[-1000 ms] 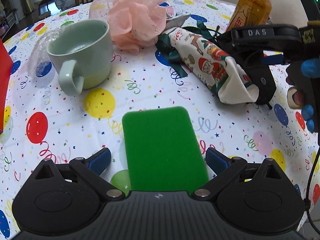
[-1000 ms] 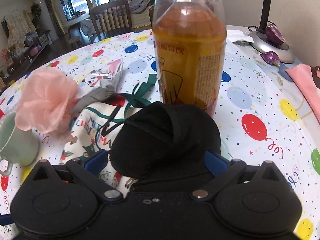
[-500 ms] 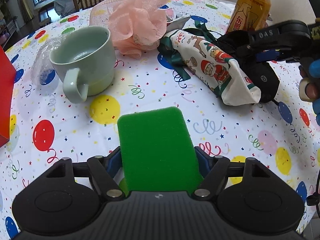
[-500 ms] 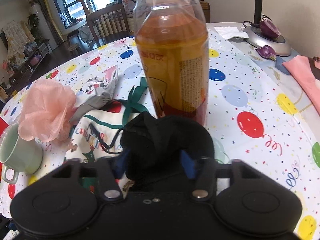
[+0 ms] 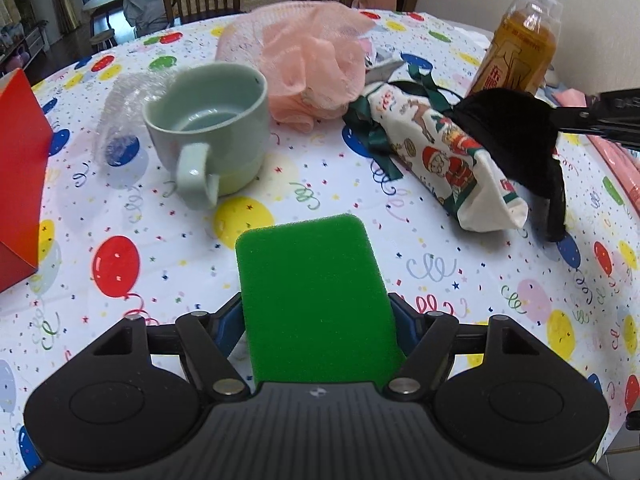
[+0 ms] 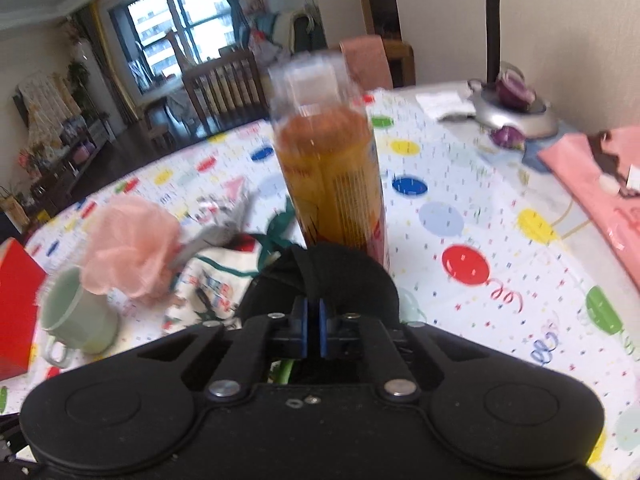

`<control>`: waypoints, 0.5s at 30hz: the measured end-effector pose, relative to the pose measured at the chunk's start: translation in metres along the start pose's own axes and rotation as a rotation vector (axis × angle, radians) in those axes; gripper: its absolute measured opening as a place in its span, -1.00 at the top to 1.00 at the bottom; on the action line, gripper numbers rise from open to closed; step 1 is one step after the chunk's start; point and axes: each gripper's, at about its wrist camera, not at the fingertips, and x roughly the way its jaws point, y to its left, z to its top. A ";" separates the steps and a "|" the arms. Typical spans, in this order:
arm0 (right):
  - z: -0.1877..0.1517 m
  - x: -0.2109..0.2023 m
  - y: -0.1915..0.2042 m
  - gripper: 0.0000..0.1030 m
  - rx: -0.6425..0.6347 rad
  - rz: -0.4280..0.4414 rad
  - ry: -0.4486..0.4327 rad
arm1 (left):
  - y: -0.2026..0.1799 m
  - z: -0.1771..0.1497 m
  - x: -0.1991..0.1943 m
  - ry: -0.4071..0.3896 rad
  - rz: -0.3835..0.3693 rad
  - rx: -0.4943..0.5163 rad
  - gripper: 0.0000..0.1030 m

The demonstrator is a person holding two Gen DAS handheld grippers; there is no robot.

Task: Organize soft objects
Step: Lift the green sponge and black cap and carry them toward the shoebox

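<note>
my left gripper (image 5: 318, 316) is clamped on the green sponge (image 5: 312, 284) just above the tablecloth (image 5: 460, 280); only the right cam shows my right gripper (image 6: 314, 326) pinched tight on the black cloth (image 6: 340, 272) by the bottle (image 6: 332, 184)

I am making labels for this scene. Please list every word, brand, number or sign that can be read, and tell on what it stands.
No text reads in full.
Bottle: large red characters on the orange label, not legible; its fine print is blurred.
Christmas cloth bag: lettering too small here, blurred in the right wrist view.
Right gripper: faint letters, unreadable.
</note>
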 end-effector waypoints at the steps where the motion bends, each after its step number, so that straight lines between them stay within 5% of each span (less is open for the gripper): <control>1: 0.001 -0.007 0.001 0.91 -0.003 0.002 -0.012 | 0.002 0.001 -0.003 -0.006 -0.002 -0.003 -0.42; 11: 0.007 -0.024 0.001 0.95 -0.029 0.008 -0.025 | 0.015 0.005 -0.025 -0.054 -0.006 -0.015 -0.42; 15: 0.008 -0.032 0.017 0.95 -0.131 0.009 -0.046 | 0.022 0.007 -0.031 -0.066 -0.006 -0.029 -0.42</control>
